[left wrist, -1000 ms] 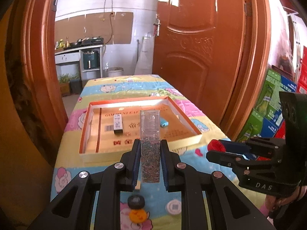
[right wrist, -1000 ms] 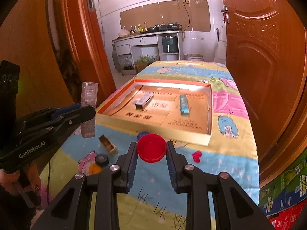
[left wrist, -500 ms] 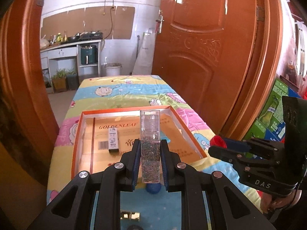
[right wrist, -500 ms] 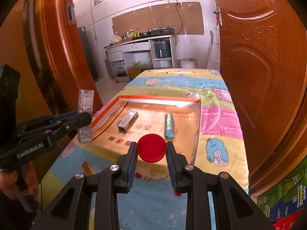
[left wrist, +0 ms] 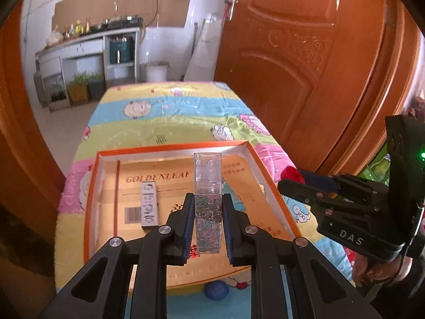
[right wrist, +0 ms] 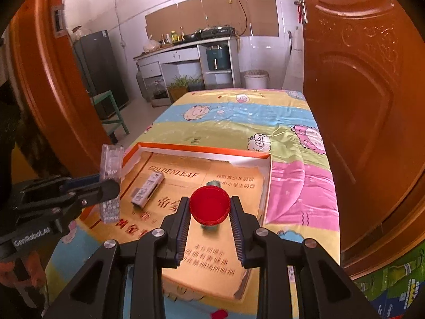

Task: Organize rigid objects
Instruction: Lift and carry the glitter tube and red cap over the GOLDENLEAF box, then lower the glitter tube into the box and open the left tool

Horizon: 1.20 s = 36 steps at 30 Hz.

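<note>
The tall rectangular lighter with a floral-patterned body and a clear plastic top [left wrist: 208,202] stands upright between the blue-padded fingers of the left gripper [left wrist: 208,228], long axis vertical, clear end up. The jaws are nearly closed and press on its patterned lower half. It hangs above the near part of the shallow orange-rimmed cardboard tray printed GOLDENLEAF [left wrist: 91,199].

The round red ribbed plastic cap [right wrist: 209,206] is pinched edge to edge by the right gripper [right wrist: 209,216], its jaws a little apart and closed on the rim, flat face tilted toward the camera, above the tray's right half.

In the tray a small white cartoon-printed box [left wrist: 149,206] lies flat, long axis running away from the camera. The tray rests on a table under a pastel striped cartoon cloth [left wrist: 170,122].

Only the left wrist view shows a blue round disc [left wrist: 216,289] on the cloth just before the tray's near wall. Only the right wrist view shows a pale blue-green object [right wrist: 212,184] mostly hidden behind the cap; what it is cannot be told.
</note>
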Tool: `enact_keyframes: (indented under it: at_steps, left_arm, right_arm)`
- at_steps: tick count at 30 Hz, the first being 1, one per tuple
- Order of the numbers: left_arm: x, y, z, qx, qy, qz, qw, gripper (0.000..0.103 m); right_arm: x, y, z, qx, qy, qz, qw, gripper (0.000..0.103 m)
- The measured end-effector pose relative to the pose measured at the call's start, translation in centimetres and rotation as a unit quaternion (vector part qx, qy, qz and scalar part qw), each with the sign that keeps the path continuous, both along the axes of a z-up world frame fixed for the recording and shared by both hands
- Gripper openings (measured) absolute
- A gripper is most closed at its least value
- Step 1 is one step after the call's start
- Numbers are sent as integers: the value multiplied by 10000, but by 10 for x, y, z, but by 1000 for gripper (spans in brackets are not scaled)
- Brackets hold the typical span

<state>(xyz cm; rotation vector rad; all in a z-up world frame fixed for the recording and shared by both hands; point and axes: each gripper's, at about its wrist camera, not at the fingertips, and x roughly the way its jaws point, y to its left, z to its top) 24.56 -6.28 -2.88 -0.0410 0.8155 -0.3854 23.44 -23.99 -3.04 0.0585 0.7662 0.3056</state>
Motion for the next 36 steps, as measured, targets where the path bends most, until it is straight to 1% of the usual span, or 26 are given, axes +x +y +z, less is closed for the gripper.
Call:
enact_keyframes:
  at_steps: [3,7,12,17,30,36]
  left_arm:
    - [17,0,-9,-87,291,13,9995,20]
    - [34,-3,-24,-89,583,53,9982,20]
    - [53,-10,-47,40,931,92,9956,20]
    - [67,-13,-62,154,1125,142,9934,20]
    - [92,-17,-84,258,1271,214,9913,20]
    - [96,-19,-93,343,1305,226,9906,20]
  right_arm:
    - [17,-1,-5,-41,117,-24,9999,30]
    - [31,-1,-16,-75,241,-28,9997,30]
    - [47,1,-32,-121,445,2,9989,30]
    - [58,4,-47,-233,592,34,9980,30]
    - [83,4,-67,-368,763,-36,9964,30]
    - [88,5,-74,-446,833,-49,9955,30]
